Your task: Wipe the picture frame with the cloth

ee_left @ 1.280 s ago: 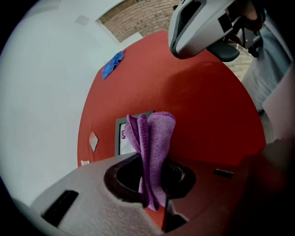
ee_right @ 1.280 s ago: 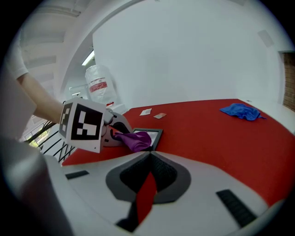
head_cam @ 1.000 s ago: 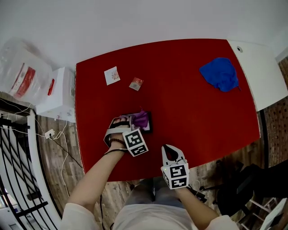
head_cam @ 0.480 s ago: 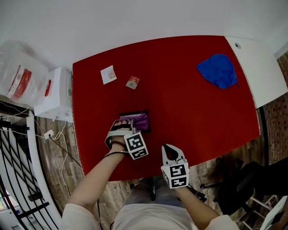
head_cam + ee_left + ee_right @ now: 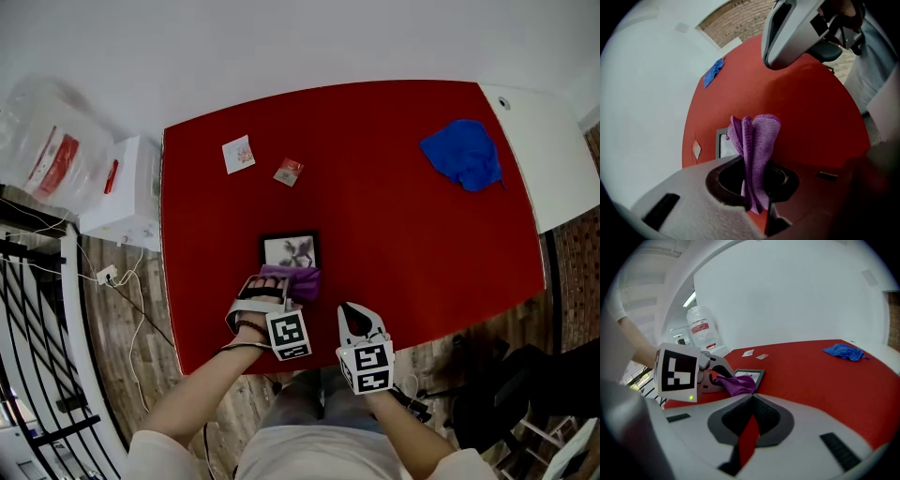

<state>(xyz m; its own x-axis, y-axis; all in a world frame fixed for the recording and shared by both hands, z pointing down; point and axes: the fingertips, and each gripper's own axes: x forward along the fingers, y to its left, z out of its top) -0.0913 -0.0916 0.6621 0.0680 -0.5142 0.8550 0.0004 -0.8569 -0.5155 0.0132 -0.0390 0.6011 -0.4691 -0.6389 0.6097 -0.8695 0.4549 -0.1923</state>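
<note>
A black picture frame lies flat on the red table, its flower print uncovered. My left gripper is shut on a bunched purple cloth, which rests at the frame's near edge. In the left gripper view the cloth stands pinched between the jaws of the left gripper, with the frame just beyond. My right gripper hovers at the table's near edge, to the right of the frame, shut and empty. The right gripper view shows its own shut jaws, the cloth and the frame.
A blue cloth lies at the table's far right. Two small cards sit at the far left. A white box and a plastic bag stand left of the table; a white surface adjoins on the right.
My left gripper has drawn the purple cloth back across the frame towards me, from over the picture to its near edge, so the picture now shows. The right gripper has stayed put.
</note>
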